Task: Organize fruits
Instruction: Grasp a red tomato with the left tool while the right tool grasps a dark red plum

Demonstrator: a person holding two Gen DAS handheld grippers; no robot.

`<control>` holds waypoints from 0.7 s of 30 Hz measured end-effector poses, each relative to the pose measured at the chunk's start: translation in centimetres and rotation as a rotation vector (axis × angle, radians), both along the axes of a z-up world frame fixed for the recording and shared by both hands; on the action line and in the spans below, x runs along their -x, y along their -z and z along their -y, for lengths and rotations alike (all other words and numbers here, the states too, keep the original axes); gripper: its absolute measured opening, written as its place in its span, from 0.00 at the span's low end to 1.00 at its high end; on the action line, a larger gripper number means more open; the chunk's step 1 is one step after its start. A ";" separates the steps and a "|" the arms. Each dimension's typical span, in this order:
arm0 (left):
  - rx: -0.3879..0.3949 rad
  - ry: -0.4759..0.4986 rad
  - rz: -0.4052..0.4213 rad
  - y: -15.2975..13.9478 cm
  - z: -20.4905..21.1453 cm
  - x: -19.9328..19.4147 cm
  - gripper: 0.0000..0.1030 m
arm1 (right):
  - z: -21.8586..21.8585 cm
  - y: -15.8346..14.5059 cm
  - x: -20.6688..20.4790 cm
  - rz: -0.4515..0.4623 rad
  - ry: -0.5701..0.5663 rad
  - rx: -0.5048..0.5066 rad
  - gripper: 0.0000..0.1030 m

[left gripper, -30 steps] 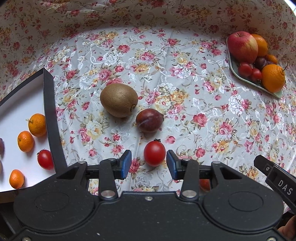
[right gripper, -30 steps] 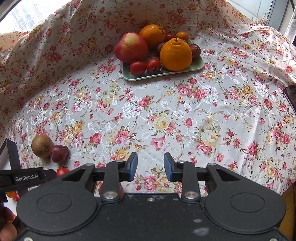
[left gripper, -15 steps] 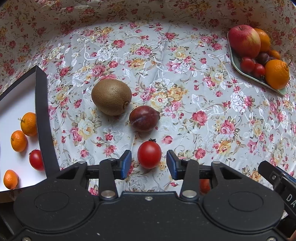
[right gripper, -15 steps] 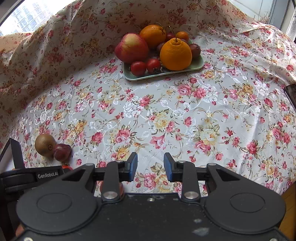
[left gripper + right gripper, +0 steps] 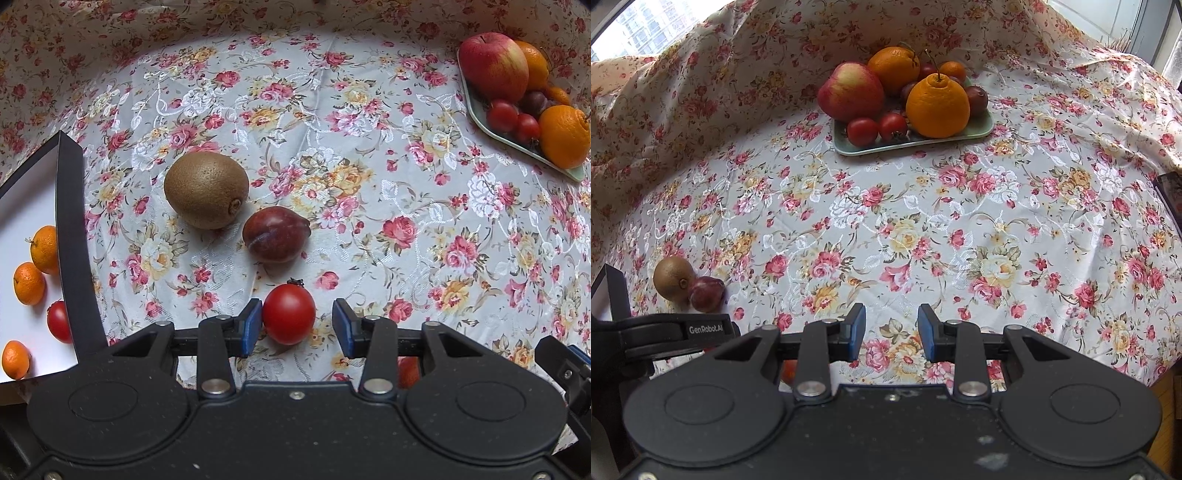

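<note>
My left gripper is open around a red cherry tomato on the floral cloth; its left pad touches or nearly touches the tomato, the right pad stands apart. Beyond it lie a dark plum and a kiwi. A white box at the left holds small oranges and a tomato. My right gripper is open and empty above the cloth. The kiwi and plum show at its far left.
A green tray at the back holds an apple, oranges, plums and tomatoes; it shows at the top right in the left wrist view. A small orange fruit lies behind the left gripper's right finger. A dark object sits at the table's right edge.
The left gripper has moved forward, so the cherry tomato now sits between its pads. The right gripper has edged forward slightly and stays open.
</note>
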State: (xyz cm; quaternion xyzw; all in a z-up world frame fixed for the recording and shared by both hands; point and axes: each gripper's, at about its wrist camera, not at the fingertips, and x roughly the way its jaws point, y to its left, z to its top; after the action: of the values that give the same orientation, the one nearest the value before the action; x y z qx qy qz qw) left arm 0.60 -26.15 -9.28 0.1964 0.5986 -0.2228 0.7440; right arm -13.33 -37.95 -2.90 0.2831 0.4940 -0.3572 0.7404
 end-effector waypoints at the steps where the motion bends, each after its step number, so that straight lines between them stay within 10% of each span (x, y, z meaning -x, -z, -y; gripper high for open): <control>1: -0.003 -0.001 0.001 0.1 0.1 0.0 0.50 | 0.0 0.0 0.1 0.000 0.003 -0.002 0.31; 21: -0.021 -0.012 0.012 0.5 0.6 0.3 0.46 | 0.8 -0.1 1.0 0.001 0.046 -0.012 0.31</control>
State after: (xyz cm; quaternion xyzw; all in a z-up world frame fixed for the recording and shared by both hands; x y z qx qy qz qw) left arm 0.30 -26.74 -9.78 0.2021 0.5975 -0.2108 0.7468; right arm -14.34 -38.75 -2.79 0.2992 0.4891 -0.3708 0.7306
